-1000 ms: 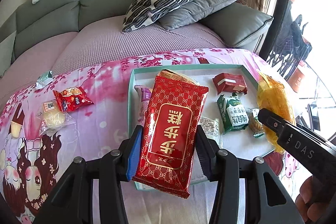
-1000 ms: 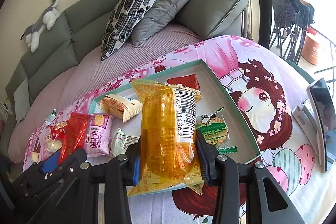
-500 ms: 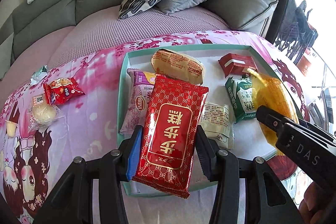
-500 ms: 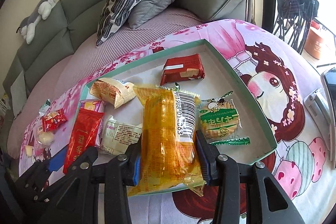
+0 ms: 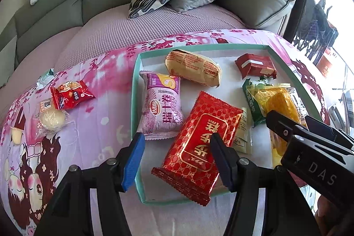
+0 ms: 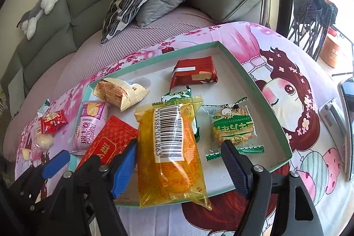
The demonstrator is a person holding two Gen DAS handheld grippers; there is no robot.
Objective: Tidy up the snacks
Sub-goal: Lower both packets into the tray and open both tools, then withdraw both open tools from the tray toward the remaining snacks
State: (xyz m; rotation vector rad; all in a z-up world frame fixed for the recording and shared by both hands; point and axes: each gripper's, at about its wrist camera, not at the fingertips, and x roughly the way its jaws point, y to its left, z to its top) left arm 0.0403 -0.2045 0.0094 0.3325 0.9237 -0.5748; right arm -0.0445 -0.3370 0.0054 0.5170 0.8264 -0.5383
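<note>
Both grippers, left [image 5: 177, 148] and right [image 6: 178, 158], have just been opening and hold nothing: your red packet [image 5: 200, 145] and yellow packet [image 6: 171, 152] lie over the tray's [image 6: 261, 90] near edge; nudge both fully inside before you lift away

The green packet [image 5: 252, 101] lies mostly hidden under the yellow packet [image 5: 276, 103] in the left wrist view. A white packet [image 5: 243, 136] shows only as a strip beside the red packet [image 5: 199, 143]. At the right edge of the right wrist view, a phone [image 6: 348, 125] is cut off. Print on the small red packet [image 6: 53, 123] at left is too small to read.
</note>
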